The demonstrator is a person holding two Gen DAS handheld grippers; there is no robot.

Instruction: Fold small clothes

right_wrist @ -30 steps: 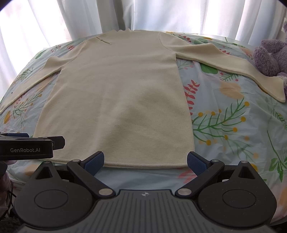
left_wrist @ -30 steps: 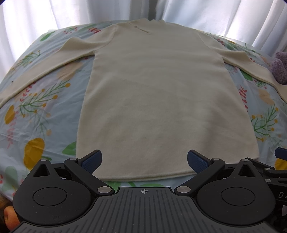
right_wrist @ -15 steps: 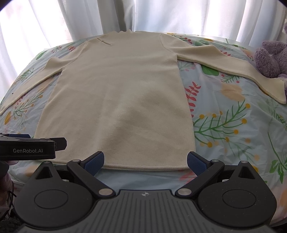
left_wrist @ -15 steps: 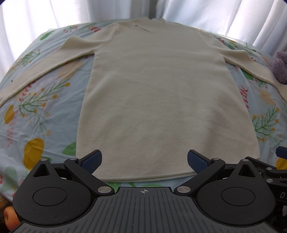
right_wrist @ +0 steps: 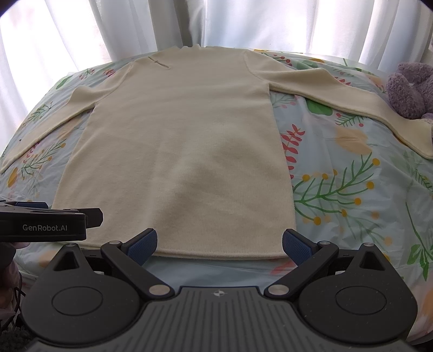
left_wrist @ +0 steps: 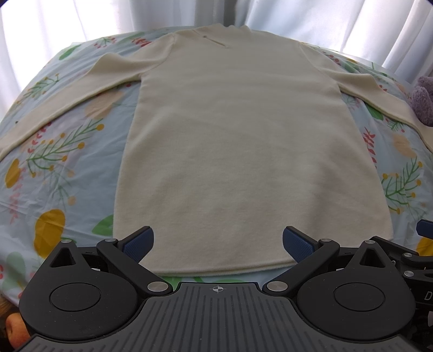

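Cream sweater (left_wrist: 238,151) flat on floral sheet (left_wrist: 54,162); L gripper (left_wrist: 217,243) & R gripper (right_wrist: 219,243) both released.

Bright bed by a curtained window

White curtains (right_wrist: 243,24) glow with daylight behind the far edge of a bed covered by a pale blue floral sheet (right_wrist: 338,173).

Left gripper (left_wrist: 217,242) black, blue ribbed pads (left_wrist: 138,243), silver pivot screws, grooved grey base, right gripper (right_wrist: 219,243) matched, white GenRobot.AI marking

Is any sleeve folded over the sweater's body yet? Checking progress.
No, both sleeves of the sweater lie spread out on the bedsheet.
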